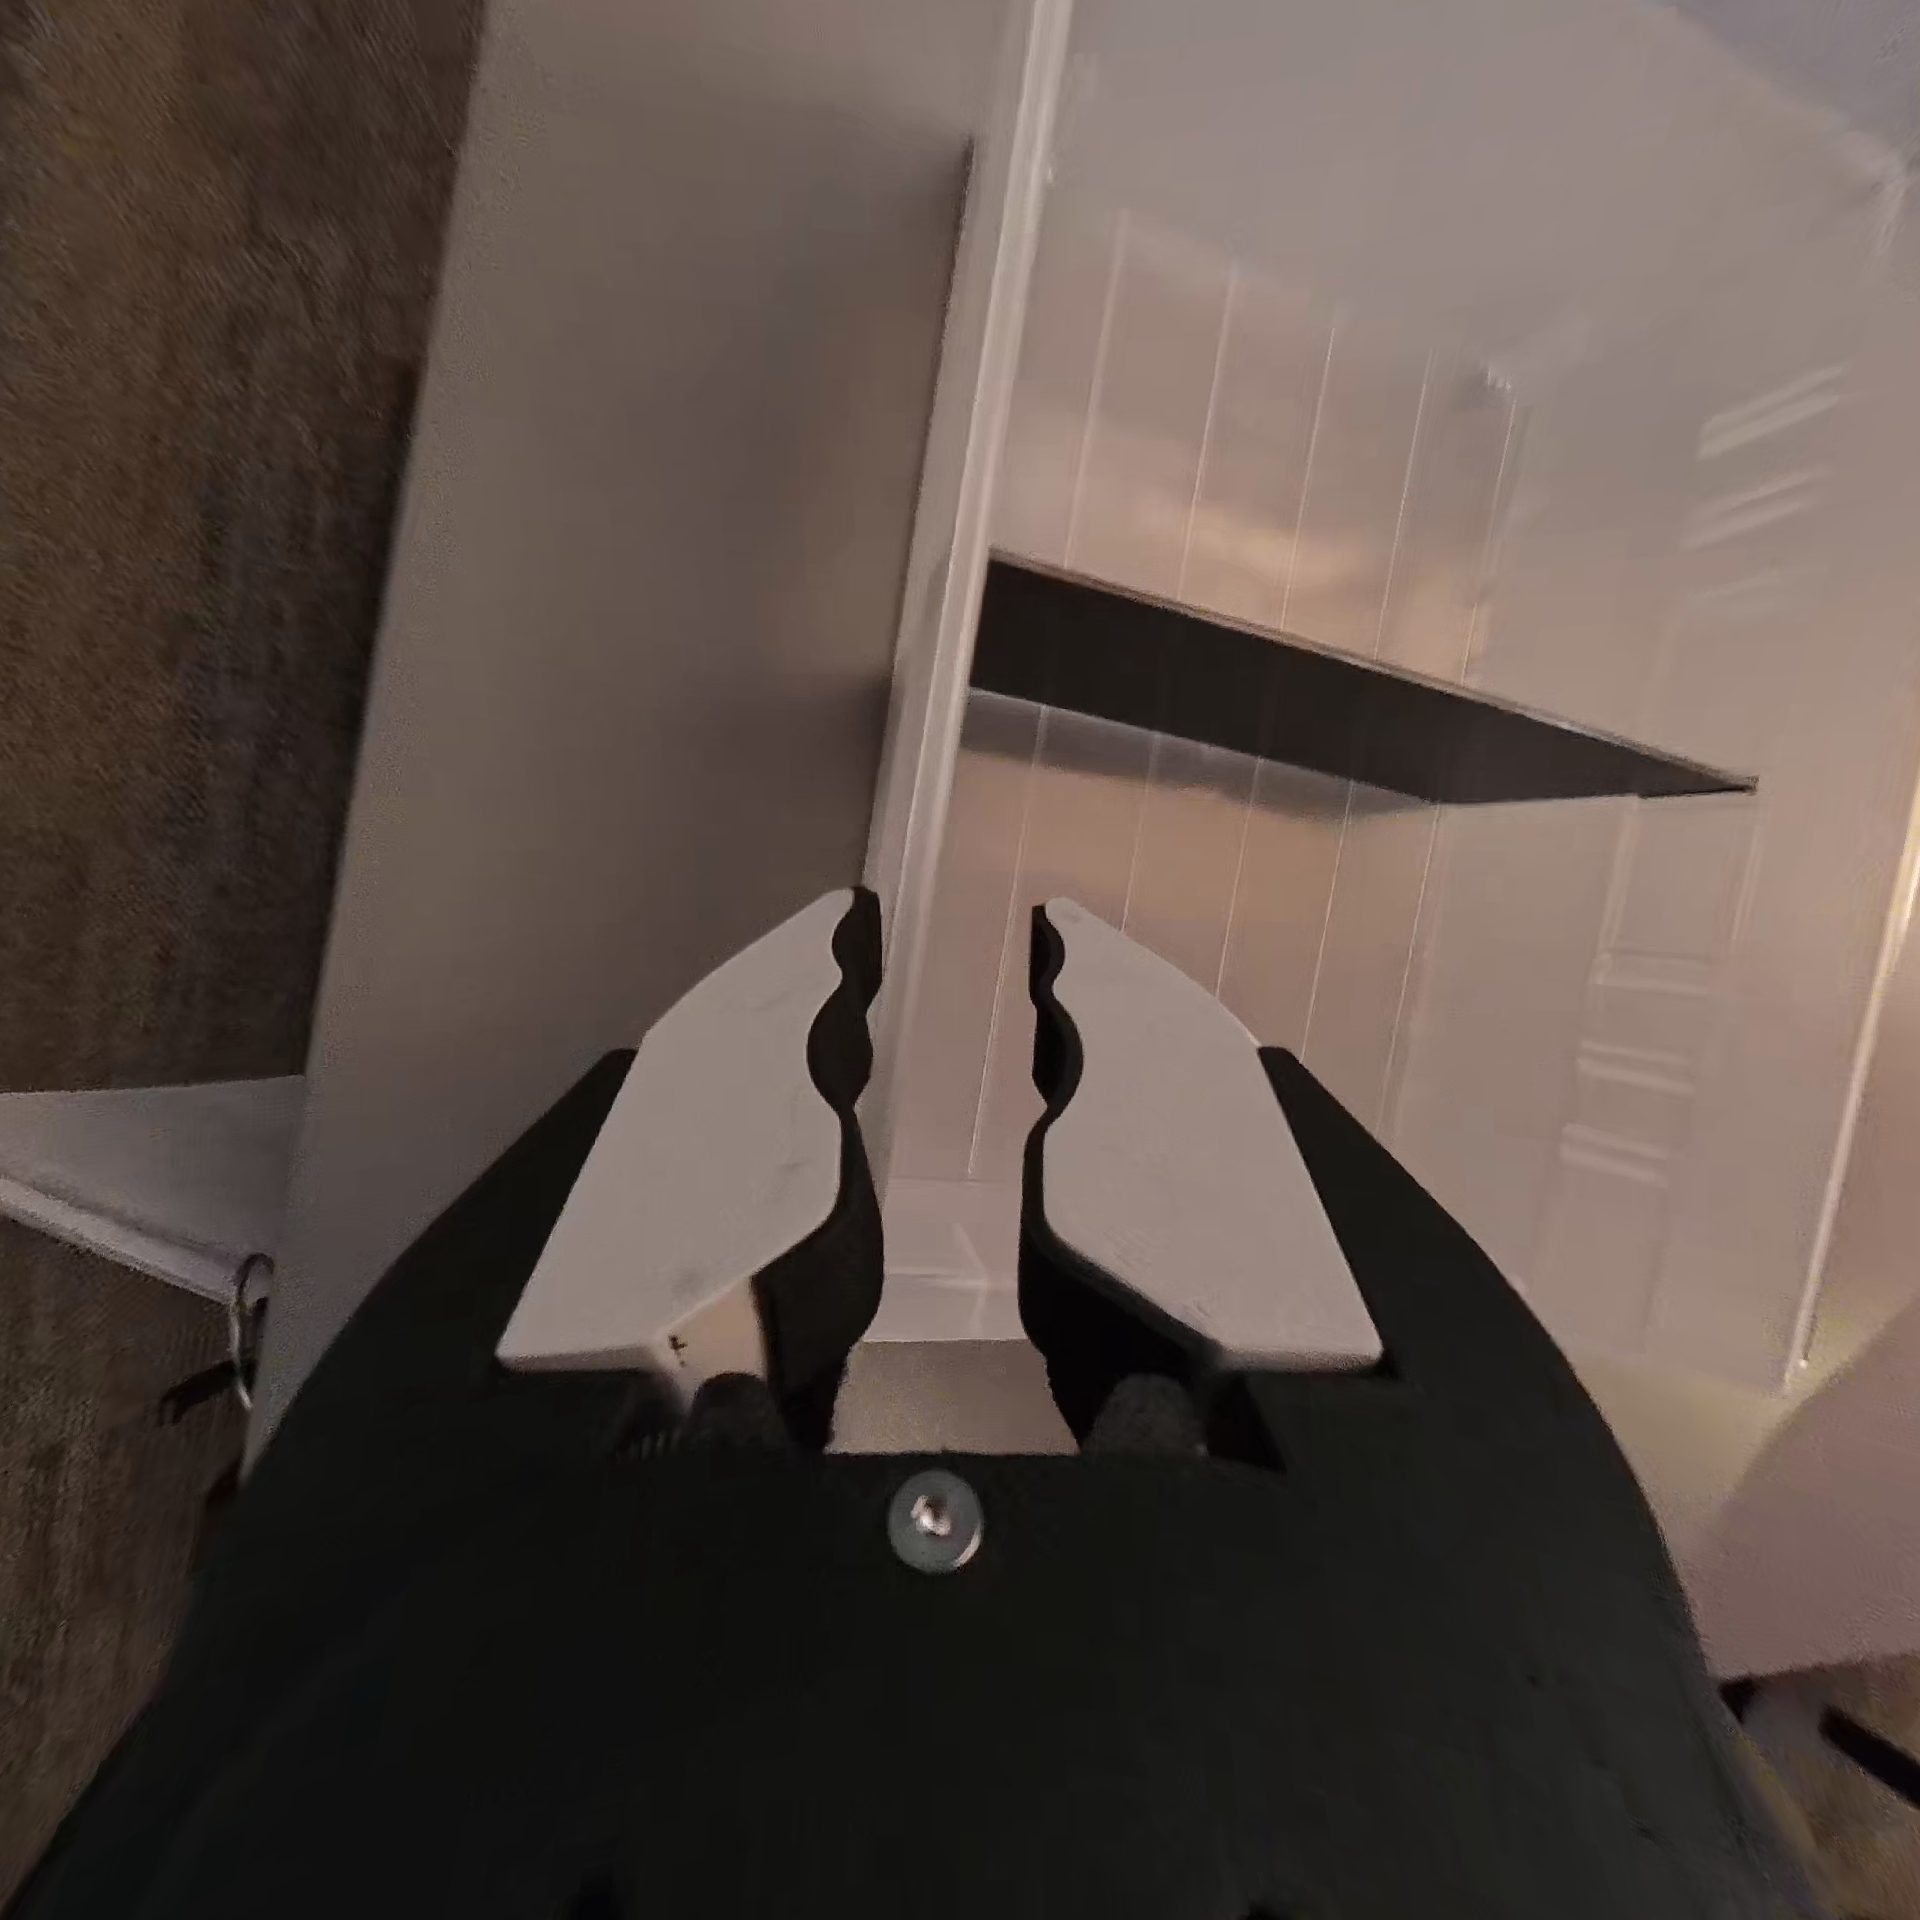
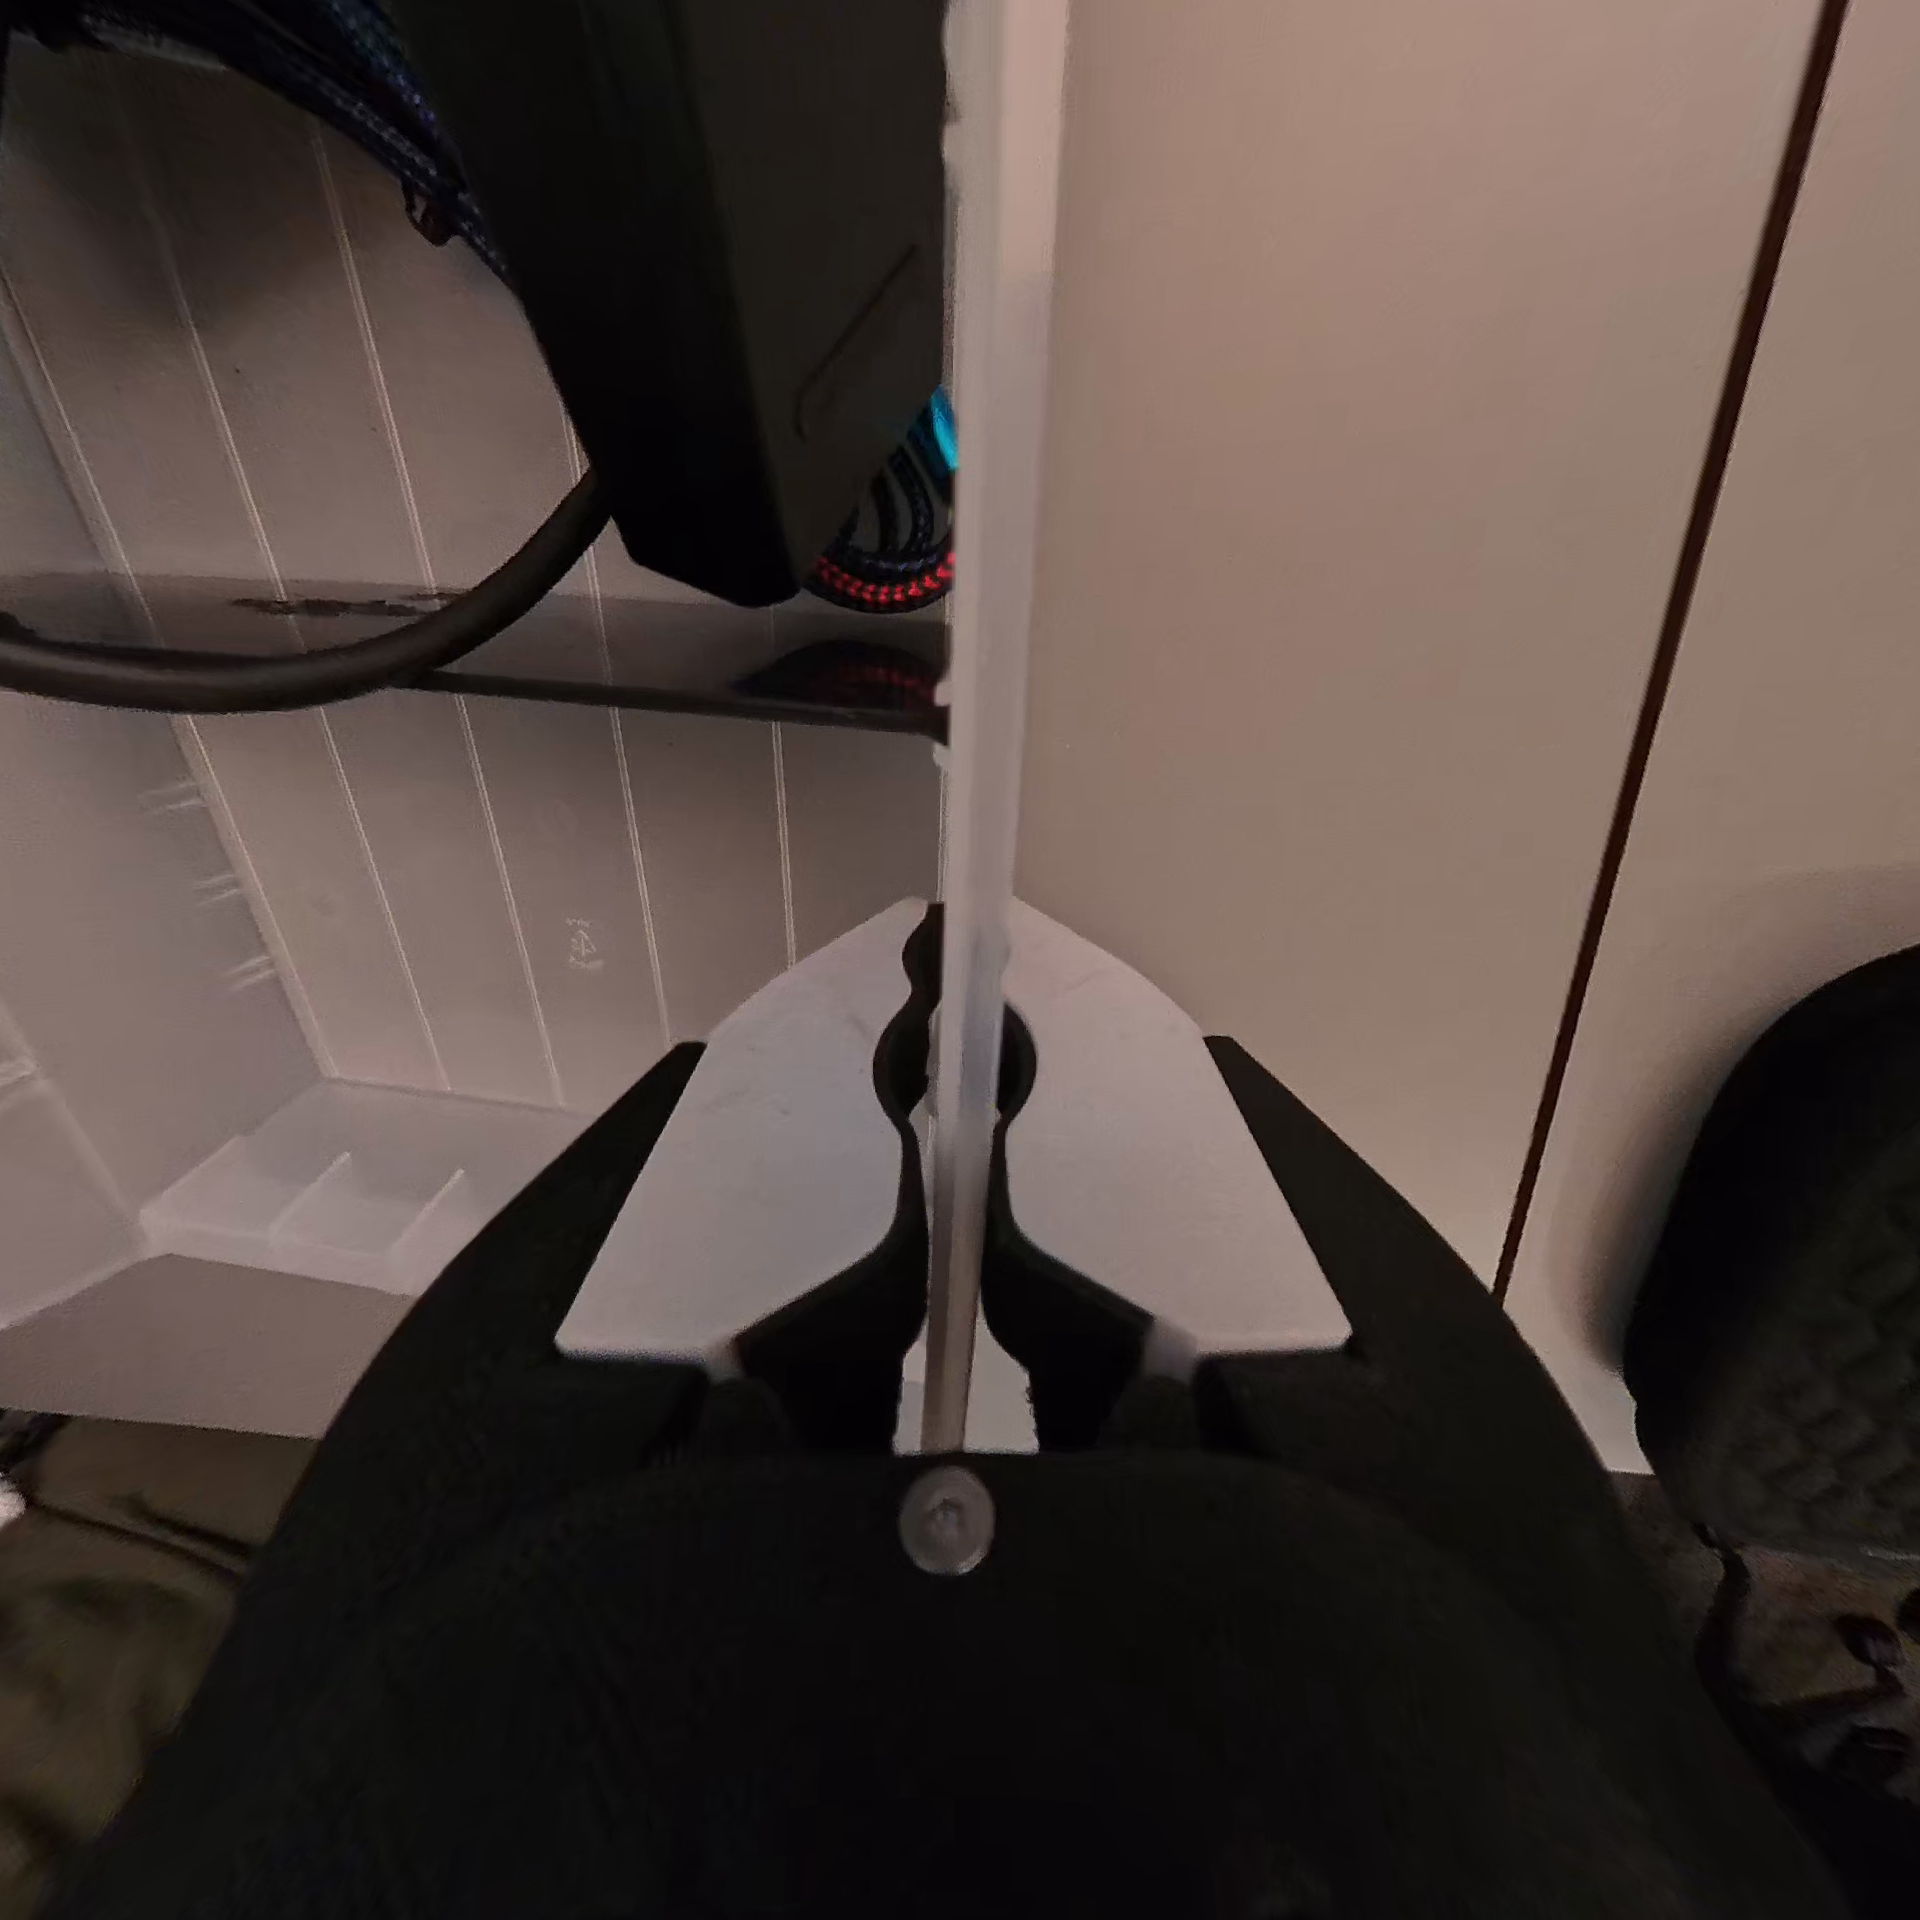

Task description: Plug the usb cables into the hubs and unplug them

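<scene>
Translucent plastic fills the gap of your right gripper: its jaws are pressed together on the bin wall, which runs edge-on straight ahead along the fingers. That wall is your landmark. Your right gripper straddles it, one finger inside the bin and one outside.

Your left gripper sits at the bin's opposite wall. Its jaws stand apart with nothing between them, the tips just at the rim. No hub or cable shows in the left wrist view, only ribbed clear plastic and a dark strip crossing the inside.

Past your right fingertips and inside the wall, a dark strip crosses the ribbed floor. Beyond it, close against the inner face of the wall, lies the black hub. Its long axis runs roughly parallel to the wall, narrowing toward you.

Squeezed between the hub and the wall are a red-and-black braided cable and a bright blue connector. I cannot tell whether either is seated in a port. A smooth black cable loops away from the hub's near end, farther from the wall, and a blue braided cable lies behind it.

By my judgement your right gripper is the nearer one. To reach the plugs it would have to let go of the wall and move forward and inward.
</scene>
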`<state>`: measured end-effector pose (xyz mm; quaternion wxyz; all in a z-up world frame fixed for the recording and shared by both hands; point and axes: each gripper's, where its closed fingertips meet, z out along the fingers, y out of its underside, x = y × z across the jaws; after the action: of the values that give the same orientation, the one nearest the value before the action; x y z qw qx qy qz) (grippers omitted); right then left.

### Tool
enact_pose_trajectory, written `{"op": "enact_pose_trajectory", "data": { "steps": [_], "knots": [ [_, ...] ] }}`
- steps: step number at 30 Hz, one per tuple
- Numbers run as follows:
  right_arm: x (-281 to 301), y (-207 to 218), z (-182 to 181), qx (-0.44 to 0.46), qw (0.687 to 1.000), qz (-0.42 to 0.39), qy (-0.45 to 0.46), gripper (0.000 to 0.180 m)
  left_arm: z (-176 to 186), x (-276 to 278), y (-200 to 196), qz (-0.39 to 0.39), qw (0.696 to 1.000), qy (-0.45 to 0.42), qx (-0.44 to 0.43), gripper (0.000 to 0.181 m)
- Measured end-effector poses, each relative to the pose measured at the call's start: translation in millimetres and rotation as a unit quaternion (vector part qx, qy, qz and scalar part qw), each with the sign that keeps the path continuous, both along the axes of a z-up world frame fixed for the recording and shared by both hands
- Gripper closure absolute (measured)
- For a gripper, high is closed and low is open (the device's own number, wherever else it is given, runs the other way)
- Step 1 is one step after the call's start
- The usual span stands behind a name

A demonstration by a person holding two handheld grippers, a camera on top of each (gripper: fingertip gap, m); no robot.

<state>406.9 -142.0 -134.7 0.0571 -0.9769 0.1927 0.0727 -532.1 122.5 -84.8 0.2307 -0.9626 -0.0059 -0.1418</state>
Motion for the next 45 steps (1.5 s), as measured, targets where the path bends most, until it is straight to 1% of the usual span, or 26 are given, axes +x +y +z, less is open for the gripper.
{"op": "enact_pose_trajectory", "data": {
  "steps": [1,3,5,6,8,10,14,19,22,24,26,31,37,39,41,43,45],
  "knots": [
    [-3,-2,0,-0.005,1.0,0.006,0.005,0.174,-3,2,-1,-0.006,1.0,0.006,-0.01,0.153],
    [-14,-10,0,-0.031,0.999,0.027,0.023,0.173,-5,5,-5,-0.021,0.999,0.027,-0.023,0.16],
    [-24,-16,0,-0.045,0.997,0.051,0.032,0.172,-8,16,-10,-0.052,0.997,0.036,-0.041,0.175],
    [-26,-15,0,-0.041,0.997,0.055,0.032,0.172,-8,27,-12,-0.078,0.995,0.032,-0.046,0.174],
    [-31,-15,0,-0.035,0.997,0.054,0.033,0.172,-9,44,-15,-0.126,0.989,0.058,-0.054,0.172],
    [-37,-15,0,-0.034,0.997,0.053,0.032,0.172,-10,57,-16,-0.148,0.982,0.089,-0.07,0.174],
    [-56,-9,0,-0.031,0.997,0.066,0.029,0.173,-11,89,-15,-0.188,0.971,0.122,-0.082,0.173],
    [-100,13,0,-0.03,0.995,0.088,0.026,0.172,-13,135,-18,-0.257,0.954,0.13,-0.083,0.174],
    [-130,30,0,-0.028,0.994,0.107,0.025,0.172,-15,157,-27,-0.284,0.943,0.139,-0.102,0.174],
    [-148,40,1,-0.028,0.991,0.125,0.025,0.172,-19,169,-35,-0.308,0.931,0.154,-0.122,0.174],
    [-165,48,1,-0.034,0.989,0.143,0.022,0.172,-24,179,-42,-0.333,0.916,0.174,-0.139,0.169],
    [-202,66,1,-0.048,0.985,0.164,0.021,0.172,-25,206,-54,-0.36,0.904,0.17,-0.156,0.164],
    [-238,83,1,-0.044,0.981,0.189,0.022,0.171,-24,230,-69,-0.381,0.892,0.168,-0.175,0.163],
    [-245,86,2,-0.042,0.979,0.197,0.017,0.167,-22,237,-75,-0.393,0.886,0.166,-0.178,0.159],
    [-248,91,5,-0.03,0.981,0.192,0.011,0.154,-17,239,-77,-0.401,0.884,0.174,-0.167,0.156],
    [-248,101,16,0.005,0.984,0.179,-0.002,0.147,-7,238,-76,-0.401,0.886,0.183,-0.143,0.154],
    [-247,112,34,0.058,0.983,0.171,-0.023,0.14,10,239,-73,-0.394,0.894,0.186,-0.104,0.155]
  ]
}}
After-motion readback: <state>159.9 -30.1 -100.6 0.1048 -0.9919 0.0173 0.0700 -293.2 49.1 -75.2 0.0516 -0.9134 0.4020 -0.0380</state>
